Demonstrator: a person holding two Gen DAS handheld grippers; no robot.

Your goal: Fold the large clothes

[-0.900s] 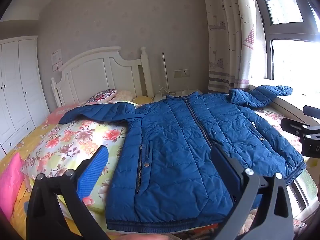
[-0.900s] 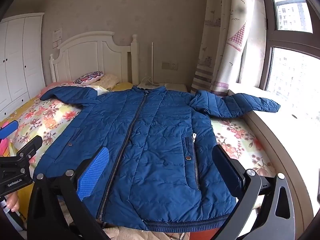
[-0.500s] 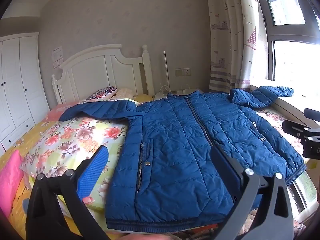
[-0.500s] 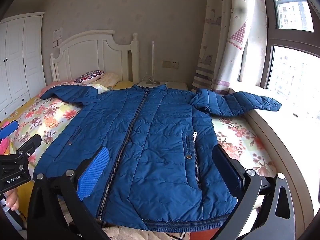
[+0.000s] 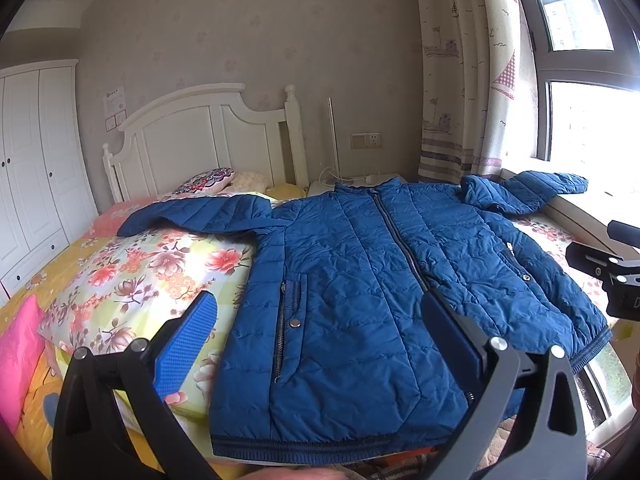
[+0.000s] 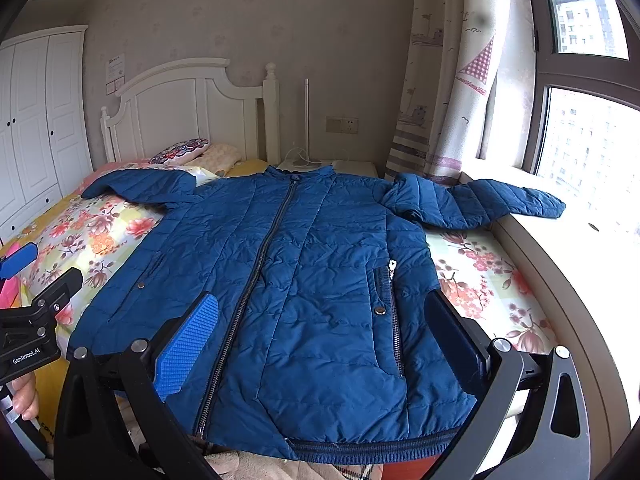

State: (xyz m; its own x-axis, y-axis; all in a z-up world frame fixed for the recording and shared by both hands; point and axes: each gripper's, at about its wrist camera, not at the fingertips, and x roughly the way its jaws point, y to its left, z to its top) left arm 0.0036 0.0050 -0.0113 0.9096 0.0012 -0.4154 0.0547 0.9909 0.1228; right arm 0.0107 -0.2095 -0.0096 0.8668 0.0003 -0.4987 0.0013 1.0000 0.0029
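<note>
A blue quilted jacket (image 5: pixel 360 280) lies front up and zipped on the bed, collar toward the headboard, hem at the near edge. It also shows in the right wrist view (image 6: pixel 300 280). Its sleeves spread out: one over the floral quilt at the left (image 5: pixel 192 216), one onto the window sill at the right (image 6: pixel 500 200). My left gripper (image 5: pixel 316 324) is open and empty above the jacket's left half near the hem. My right gripper (image 6: pixel 320 324) is open and empty above the right half near the hem.
A floral quilt (image 5: pixel 140 276) covers the bed (image 5: pixel 60 264). A white headboard (image 5: pixel 200 140) and pillows (image 5: pixel 208 180) are at the back. A white wardrobe (image 5: pixel 32 160) stands left. A window sill (image 6: pixel 580 248) and curtain (image 6: pixel 452 80) are at the right.
Both grippers have tilted slightly; the jacket sits a little lower in both views. The jacket has not moved and both grippers stay open.
</note>
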